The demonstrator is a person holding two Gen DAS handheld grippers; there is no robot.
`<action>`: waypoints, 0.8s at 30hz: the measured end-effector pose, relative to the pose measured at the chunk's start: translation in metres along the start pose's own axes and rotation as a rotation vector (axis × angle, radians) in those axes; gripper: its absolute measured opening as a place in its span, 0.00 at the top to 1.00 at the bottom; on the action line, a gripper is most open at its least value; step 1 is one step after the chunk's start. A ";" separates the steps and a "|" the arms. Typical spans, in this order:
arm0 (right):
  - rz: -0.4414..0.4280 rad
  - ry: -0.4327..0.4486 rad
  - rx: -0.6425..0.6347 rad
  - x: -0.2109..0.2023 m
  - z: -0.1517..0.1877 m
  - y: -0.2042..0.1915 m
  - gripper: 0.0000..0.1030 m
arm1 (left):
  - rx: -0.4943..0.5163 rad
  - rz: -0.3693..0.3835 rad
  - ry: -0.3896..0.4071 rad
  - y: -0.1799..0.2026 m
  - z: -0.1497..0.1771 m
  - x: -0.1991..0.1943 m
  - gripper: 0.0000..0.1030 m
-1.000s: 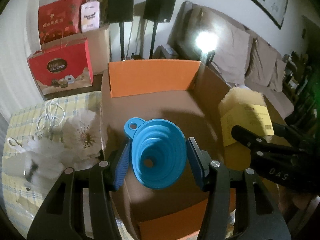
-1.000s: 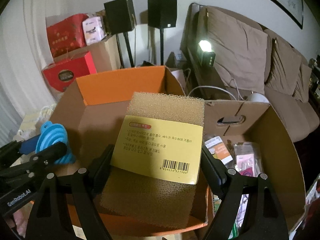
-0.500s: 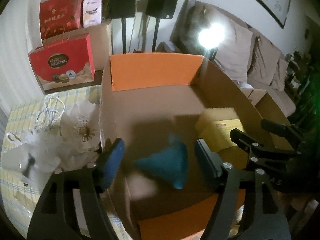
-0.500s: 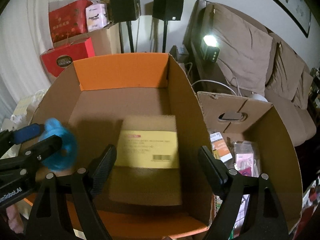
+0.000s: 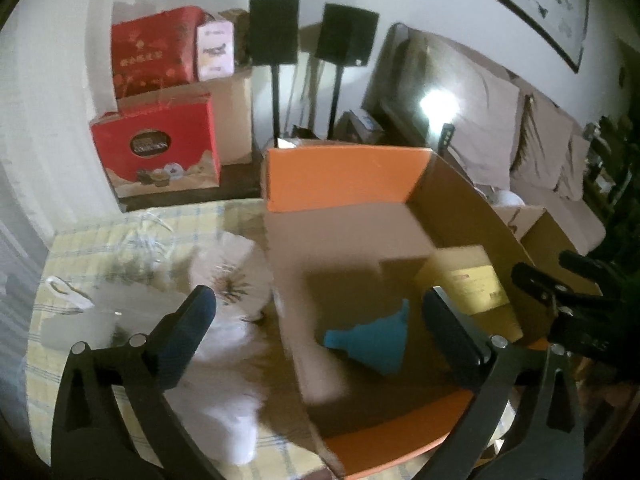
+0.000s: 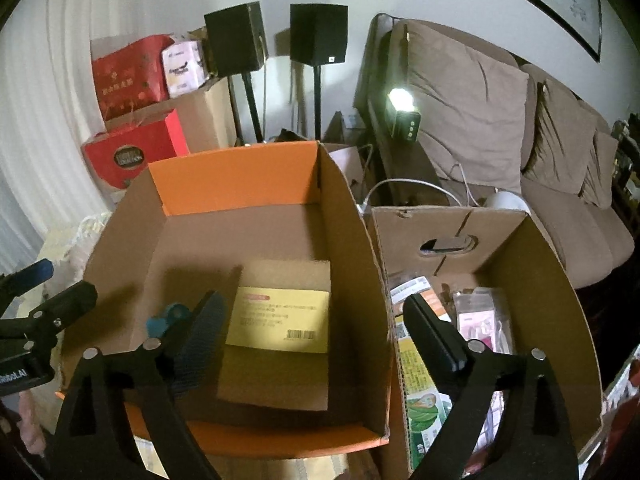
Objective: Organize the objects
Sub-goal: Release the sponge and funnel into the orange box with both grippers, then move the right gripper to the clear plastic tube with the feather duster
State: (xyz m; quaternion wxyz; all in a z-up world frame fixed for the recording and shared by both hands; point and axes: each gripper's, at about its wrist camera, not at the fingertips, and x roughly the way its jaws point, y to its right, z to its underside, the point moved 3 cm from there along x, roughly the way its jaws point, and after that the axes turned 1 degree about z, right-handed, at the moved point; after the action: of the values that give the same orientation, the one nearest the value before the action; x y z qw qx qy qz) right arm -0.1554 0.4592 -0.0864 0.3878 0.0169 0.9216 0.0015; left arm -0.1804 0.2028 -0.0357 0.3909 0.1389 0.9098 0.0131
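Note:
A blue collapsible funnel [image 5: 374, 342] lies on its side on the floor of the orange-flapped cardboard box [image 5: 344, 178]. A sponge pad with a yellow label [image 6: 282, 318] lies flat beside it in the same box [image 6: 236, 184]; it also shows in the left wrist view [image 5: 466, 280]. The funnel's handle [image 6: 166, 316] peeks out behind my right gripper's left finger. My left gripper [image 5: 320, 326] is open and empty above the box's left wall. My right gripper [image 6: 314, 338] is open and empty above the box's right wall.
A second cardboard box [image 6: 516, 272] with packets stands right of the first. A white artificial flower [image 5: 230, 276] and white cable [image 5: 140, 236] lie on the checked tablecloth at left. Red gift boxes [image 5: 156, 148], two speakers on stands [image 6: 316, 36] and a sofa [image 6: 520, 128] stand behind.
Both grippers opened and drew back. The funnel dropped from the left gripper and the sponge pad from the right into the box, where both now lie.

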 end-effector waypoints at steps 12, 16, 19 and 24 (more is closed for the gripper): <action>-0.060 0.059 0.000 -0.025 -0.010 -0.030 0.00 | -0.022 -0.047 0.023 -0.035 -0.002 -0.025 0.00; -0.078 0.062 -0.018 -0.031 -0.011 -0.048 0.00 | -0.030 -0.053 0.028 -0.046 -0.001 -0.033 0.00; -0.084 0.062 -0.031 -0.034 -0.011 -0.060 0.00 | -0.041 -0.055 0.034 -0.056 0.001 -0.040 0.00; -0.101 0.067 -0.038 -0.038 -0.012 -0.079 0.00 | -0.051 -0.083 0.042 -0.073 0.003 -0.051 0.00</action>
State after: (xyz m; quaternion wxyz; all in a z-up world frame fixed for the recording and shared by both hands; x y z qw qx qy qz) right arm -0.1399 0.3791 -0.0518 0.3564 -0.0370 0.9336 -0.0001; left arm -0.1628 0.1189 -0.0114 0.3755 0.0908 0.9221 0.0230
